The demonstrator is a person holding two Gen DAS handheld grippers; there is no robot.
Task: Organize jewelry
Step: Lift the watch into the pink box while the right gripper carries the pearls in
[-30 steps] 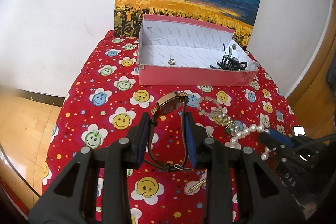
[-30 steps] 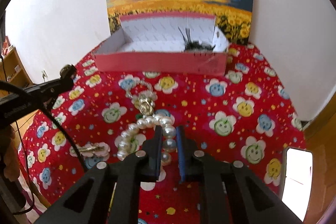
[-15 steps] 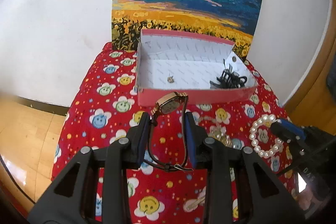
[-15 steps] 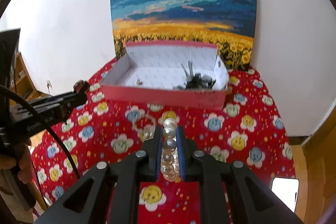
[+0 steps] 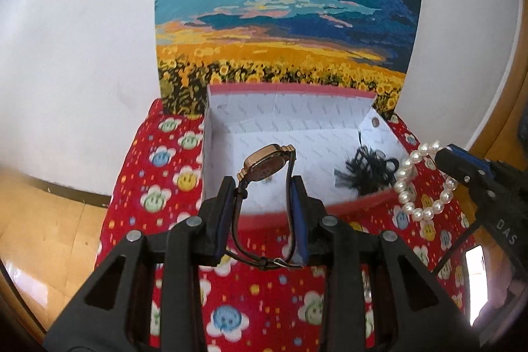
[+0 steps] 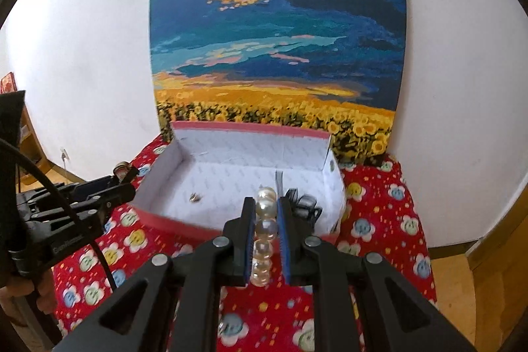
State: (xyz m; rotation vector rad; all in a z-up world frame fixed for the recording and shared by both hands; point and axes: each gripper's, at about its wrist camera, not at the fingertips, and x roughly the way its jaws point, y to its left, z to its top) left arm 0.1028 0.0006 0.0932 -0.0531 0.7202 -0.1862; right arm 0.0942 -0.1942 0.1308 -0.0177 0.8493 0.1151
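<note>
My left gripper (image 5: 262,187) is shut on a gold wristwatch (image 5: 265,162) with a dark strap and holds it in the air just in front of the pink box's (image 5: 297,213) near wall. My right gripper (image 6: 265,207) is shut on a pearl bracelet (image 6: 264,230) and holds it over the near wall of the box (image 6: 171,221). The bracelet (image 5: 419,183) also hangs at the right of the left wrist view. Inside the white-lined box lie a small earring (image 6: 195,197) and a black hair accessory (image 5: 366,170).
The box stands on a table with a red smiley-flower cloth (image 5: 250,302), against a white wall with a sunflower painting (image 6: 277,55). Wooden floor lies to both sides of the table. My left gripper (image 6: 109,190) shows at the left of the right wrist view.
Both grippers have risen off the cloth with their jewelry and moved forward to the box. The pearl bracelet, on the cloth a second ago, now hangs in the air.
</note>
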